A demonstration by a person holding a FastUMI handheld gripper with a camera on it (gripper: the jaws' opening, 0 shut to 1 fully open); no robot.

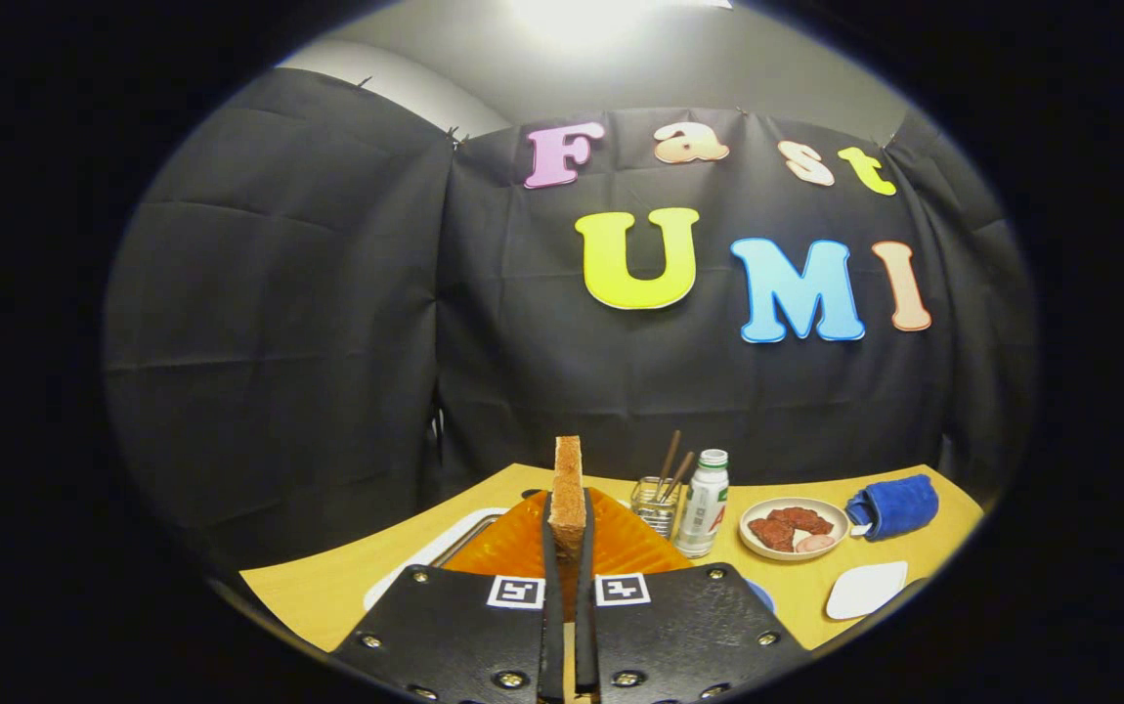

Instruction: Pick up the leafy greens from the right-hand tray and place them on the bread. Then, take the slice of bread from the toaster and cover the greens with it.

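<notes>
Gripper [568,577] clamps upright bread slice [568,489] — above orange tray [621,548]

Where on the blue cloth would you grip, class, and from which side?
Grip the rolled blue cloth across its middle, from above: it lies on its side on the table. The gripper is shut on the bread slice.

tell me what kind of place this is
Likely a staged recording booth set up as a small kitchen table: black cloth wall behind a wooden table with a bottle, a plate of food and a blue towel. The gripper is shut on a bread slice.
</notes>
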